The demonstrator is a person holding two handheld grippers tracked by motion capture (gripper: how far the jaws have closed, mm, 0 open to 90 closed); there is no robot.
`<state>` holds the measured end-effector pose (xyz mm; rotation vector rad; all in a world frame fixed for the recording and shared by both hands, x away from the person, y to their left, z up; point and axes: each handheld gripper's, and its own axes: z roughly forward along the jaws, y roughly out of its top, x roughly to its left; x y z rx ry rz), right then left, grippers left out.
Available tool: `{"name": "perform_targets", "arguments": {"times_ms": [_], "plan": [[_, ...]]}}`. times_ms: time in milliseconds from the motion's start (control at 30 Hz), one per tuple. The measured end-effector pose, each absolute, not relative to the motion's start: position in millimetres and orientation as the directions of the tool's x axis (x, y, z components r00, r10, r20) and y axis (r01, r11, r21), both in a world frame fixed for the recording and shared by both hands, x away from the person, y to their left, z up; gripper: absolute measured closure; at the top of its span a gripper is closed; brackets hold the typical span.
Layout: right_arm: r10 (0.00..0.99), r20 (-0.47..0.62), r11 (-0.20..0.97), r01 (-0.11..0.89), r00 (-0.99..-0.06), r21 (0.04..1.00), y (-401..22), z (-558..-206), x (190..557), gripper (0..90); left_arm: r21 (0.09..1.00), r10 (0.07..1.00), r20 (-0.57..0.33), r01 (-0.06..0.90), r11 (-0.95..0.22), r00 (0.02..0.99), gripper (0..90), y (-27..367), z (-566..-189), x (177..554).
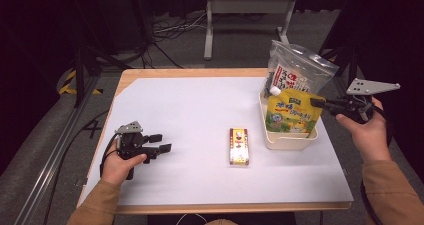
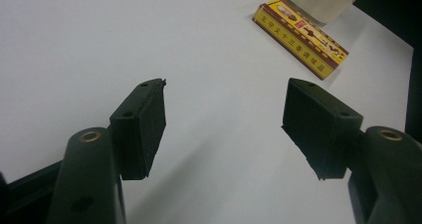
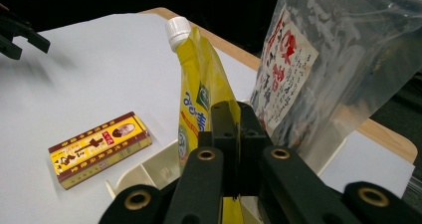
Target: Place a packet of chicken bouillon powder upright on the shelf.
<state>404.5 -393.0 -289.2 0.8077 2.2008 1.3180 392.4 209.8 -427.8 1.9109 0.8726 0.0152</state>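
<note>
One white sheet (image 1: 200, 110) covers the wooden table (image 1: 200, 73), dark room around

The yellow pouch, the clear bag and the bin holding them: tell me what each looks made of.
Yellow pouch: flexible printed plastic film, slightly glossy, creased, with a hard white screw cap.
Clear bag: thin transparent plastic, shiny and wrinkled, with a paper-looking label.
Bin: apparently rigid cream plastic, smooth matte walls.
The right gripper is shut on the pouch's edge.
</note>
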Motion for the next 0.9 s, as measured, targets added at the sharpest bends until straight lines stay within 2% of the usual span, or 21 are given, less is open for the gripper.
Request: {"name": "perform_targets", "arguments": {"times_ms": [300,367,467,633,700,733,767,900], "plan": [[0.695,-0.072,0.378,0.278,-0.715,0.883,-387.6,-287.4,402.3,87.7,0.790,0.567,-0.347,0.559,-0.253,0.747,31.5,205.0,-427.7,395.4],[0.710,-0.088,0.395,0.291,-0.699,0.871,-386.3,-288.7,403.1,75.8,0.791,0.565,-0.346,0.557,-0.254,0.749,31.2,203.5,-427.7,395.9],[0.710,-0.092,0.395,0.286,-0.698,0.873,-384.4,-292.4,403.1,69.7,0.791,0.563,-0.350,0.558,-0.250,0.748,30.3,200.6,-426.7,395.6],[0.721,-0.100,0.384,0.276,-0.685,0.881,-381.6,-290.4,399.8,58.1,0.800,0.562,-0.308,0.529,-0.284,0.768,28.5,193.9,-424.6,397.3],[0.728,-0.103,0.382,0.276,-0.678,0.882,-379.4,-289.2,397.9,49.5,0.801,0.561,-0.301,0.524,-0.290,0.771,27.3,191.1,-423.3,397.8],[0.728,-0.103,0.382,0.276,-0.678,0.882,-379.4,-289.2,397.9,49.5,0.801,0.561,-0.301,0.524,-0.290,0.771,26.8,191.1,-423.3,397.8],[0.733,-0.101,0.372,0.272,-0.673,0.888,-378.1,-286.9,395.8,44.5,0.795,0.560,-0.305,0.530,-0.295,0.770,26.0,188.6,-421.9,398.4],[0.749,-0.082,0.319,0.249,-0.658,0.915,-376.2,-278.5,392.8,36.9,0.799,0.552,-0.285,0.512,-0.315,0.784,26.7,182.6,-418.5,400.1]]}}
